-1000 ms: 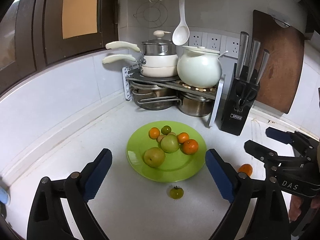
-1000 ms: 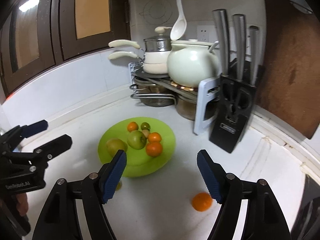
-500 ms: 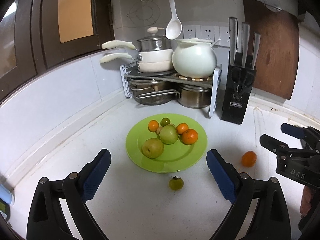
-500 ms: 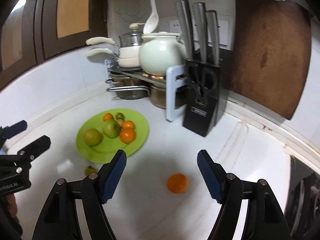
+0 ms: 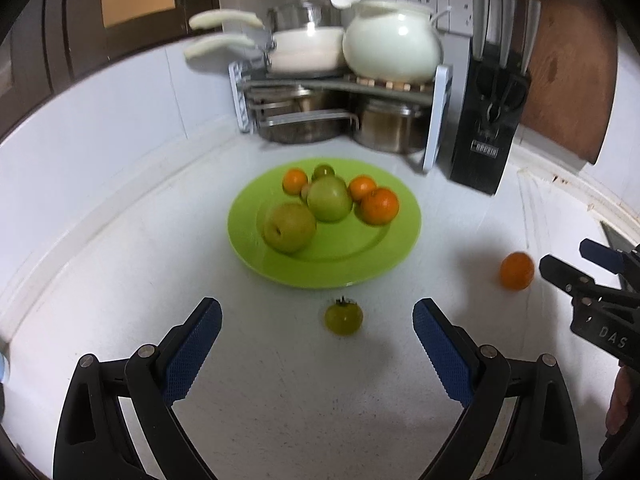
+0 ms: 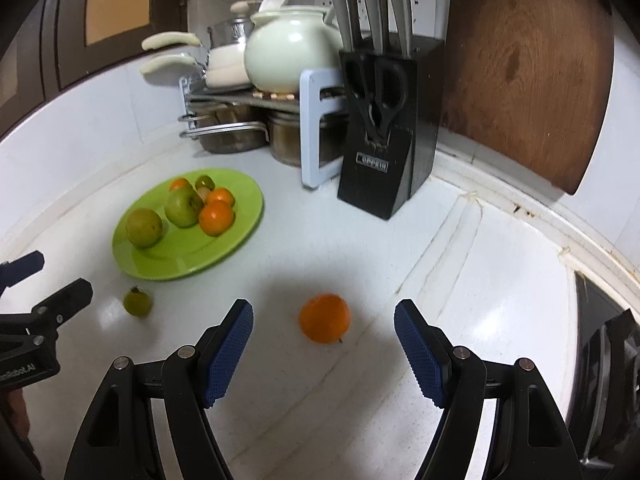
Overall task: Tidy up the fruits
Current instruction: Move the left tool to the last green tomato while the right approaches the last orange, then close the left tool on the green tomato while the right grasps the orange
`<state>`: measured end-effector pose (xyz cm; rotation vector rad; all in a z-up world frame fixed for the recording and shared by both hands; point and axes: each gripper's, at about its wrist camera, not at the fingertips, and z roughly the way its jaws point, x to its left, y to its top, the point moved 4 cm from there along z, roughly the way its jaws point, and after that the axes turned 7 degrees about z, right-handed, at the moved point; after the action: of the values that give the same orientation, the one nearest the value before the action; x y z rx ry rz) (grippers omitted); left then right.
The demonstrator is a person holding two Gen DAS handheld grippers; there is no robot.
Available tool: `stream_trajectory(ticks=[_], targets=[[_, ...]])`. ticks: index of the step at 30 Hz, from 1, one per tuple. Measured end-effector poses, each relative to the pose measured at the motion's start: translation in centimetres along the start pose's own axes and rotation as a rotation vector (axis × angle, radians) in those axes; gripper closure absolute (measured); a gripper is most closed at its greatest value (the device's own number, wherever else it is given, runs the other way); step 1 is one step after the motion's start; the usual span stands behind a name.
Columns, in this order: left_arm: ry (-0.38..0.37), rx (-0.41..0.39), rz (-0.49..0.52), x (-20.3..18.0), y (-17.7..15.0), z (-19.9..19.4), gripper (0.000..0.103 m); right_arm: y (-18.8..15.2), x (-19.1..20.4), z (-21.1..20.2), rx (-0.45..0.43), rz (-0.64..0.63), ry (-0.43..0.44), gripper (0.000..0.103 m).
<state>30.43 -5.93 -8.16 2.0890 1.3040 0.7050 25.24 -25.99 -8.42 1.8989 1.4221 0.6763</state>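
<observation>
A lime green plate [image 5: 352, 256] [image 6: 236, 236] on the white counter carries several fruits: green apples and small oranges. A small green tomato [image 5: 343, 316] [image 6: 138, 302] lies on the counter just in front of the plate, between and slightly beyond the blue pads of my left gripper [image 5: 318, 340], which is open and empty. A loose orange [image 6: 325, 319] [image 5: 517, 271] lies to the right of the plate, between and just ahead of the pads of my right gripper [image 6: 324, 346], also open and empty. Neither gripper touches its fruit.
A black knife block [image 6: 384, 140] stands behind the orange, next to a pot rack [image 5: 340, 92] with pans and a white pot. A brown cutting board [image 6: 528, 72] leans on the right wall. A dark stove edge [image 6: 600, 320] lies at far right.
Both grippers have sunk toward the counter and come closer to the fruit. The tomato now sits between the left pads, and the orange has come between the right pads. Jaw widths are unchanged.
</observation>
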Motion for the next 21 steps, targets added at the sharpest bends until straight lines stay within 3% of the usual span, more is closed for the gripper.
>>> stream_trajectory(ticks=[9, 17, 21], targets=[[-0.024, 0.093, -0.006, -0.5, -0.9, 3.7, 0.011, -1.0, -0.6, 3.3, 0.089, 0.026, -0.005, 0.029], [-0.036, 0.14, -0.016, -0.6, -1.1, 6.0, 0.028, -1.0, -0.4, 5.3, 0.111, 0.005, -0.012, 0.03], [-0.05, 0.156, -0.01, -0.9, -1.1, 6.7, 0.038, -1.1, -0.7, 5.9, 0.133, 0.013, -0.006, 0.037]])
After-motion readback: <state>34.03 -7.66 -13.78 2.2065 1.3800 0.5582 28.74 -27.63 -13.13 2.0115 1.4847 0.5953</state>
